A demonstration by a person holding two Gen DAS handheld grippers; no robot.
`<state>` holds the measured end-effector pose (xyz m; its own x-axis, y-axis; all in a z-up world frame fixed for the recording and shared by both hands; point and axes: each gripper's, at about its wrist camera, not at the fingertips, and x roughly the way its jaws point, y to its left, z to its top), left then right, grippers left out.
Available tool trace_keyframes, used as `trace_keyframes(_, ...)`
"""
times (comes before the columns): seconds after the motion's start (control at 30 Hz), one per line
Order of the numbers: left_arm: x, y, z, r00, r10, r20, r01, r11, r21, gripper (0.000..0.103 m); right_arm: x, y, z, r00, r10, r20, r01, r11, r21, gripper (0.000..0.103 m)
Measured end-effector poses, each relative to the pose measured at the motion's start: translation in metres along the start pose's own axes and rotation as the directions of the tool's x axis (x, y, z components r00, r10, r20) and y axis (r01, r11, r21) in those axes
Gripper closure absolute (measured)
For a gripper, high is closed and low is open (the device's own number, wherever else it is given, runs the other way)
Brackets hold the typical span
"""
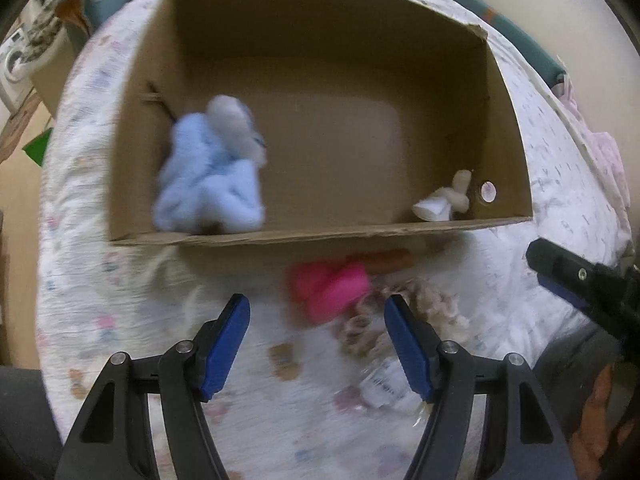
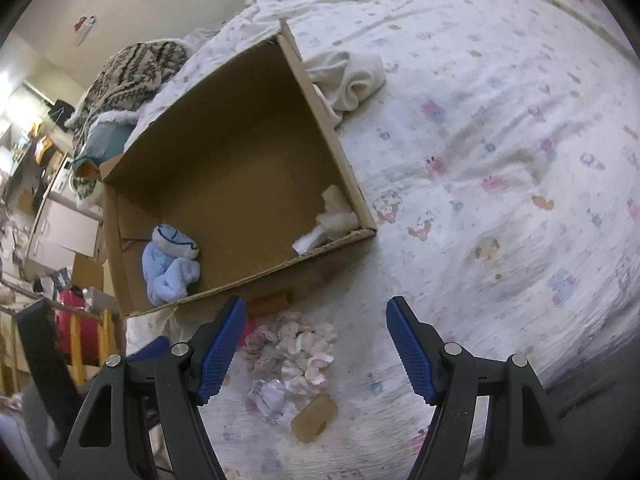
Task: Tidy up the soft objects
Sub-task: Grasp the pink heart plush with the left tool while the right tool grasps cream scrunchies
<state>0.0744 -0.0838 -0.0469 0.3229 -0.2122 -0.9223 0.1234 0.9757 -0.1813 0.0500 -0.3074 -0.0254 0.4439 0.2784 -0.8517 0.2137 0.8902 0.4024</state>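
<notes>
my left tongs point(image 1: 317, 312) hang with the blue pads spread wide and nothing between them, pointed at the near wall of the cardboard box point(image 1: 320, 236) on the printed bedspread point(image 1: 120, 300). inside the box, the light blue plush point(image 1: 210, 172) sits against the left wall near the front corner – blurred in this view – and a small white plush point(image 1: 444, 200) is tucked in the front right corner. outside the box, just in front of its near wall, lies a bright pink soft thing point(image 1: 330, 286), and beside it to the right a heap of cream and pale pink scrunchies point(image 1: 384, 320).

my right tongs point(image 2: 316, 312) are also spread apart and empty, hovering above the scrunchies point(image 2: 296, 350), with a crinkly clear packet point(image 2: 270, 398) and a tan bar point(image 2: 316, 420) just below them. a white towel point(image 2: 348, 76) lies crumpled against the box's far right side.
</notes>
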Motion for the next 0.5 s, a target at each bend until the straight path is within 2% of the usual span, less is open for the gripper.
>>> trace_keyframes(0.23, 0.035, -0.02, 0.009, 0.998, 0.034, -0.047, -0.033, 0.999, 0.025, 0.043, 0.006, -0.006, 0.001, 1.0, 0.015, -0.027, -0.015, 0.999, 0.033, 0.027)
trace_keyframes(0.33, 0.048, -0.02, 0.01, 0.996, 0.057, -0.075, -0.056, 0.998, 0.015, 0.052, 0.008, -0.005, 0.0, 0.999, 0.017, -0.035, -0.016, 0.999, 0.033, 0.027)
trace_keyframes(0.37, 0.051, -0.019, 0.01, 0.995, 0.062, -0.076, -0.062, 0.998, 0.013, 0.056, 0.008, -0.005, 0.0, 0.999, 0.015, -0.035, -0.014, 0.999, 0.03, 0.027)
trace_keyframes(0.5, 0.046, -0.015, 0.008, 0.998, 0.037, -0.041, -0.036, 0.999, 0.016, 0.057, 0.009, -0.004, -0.001, 0.999, 0.012, -0.039, -0.011, 1.0, 0.021, 0.027)
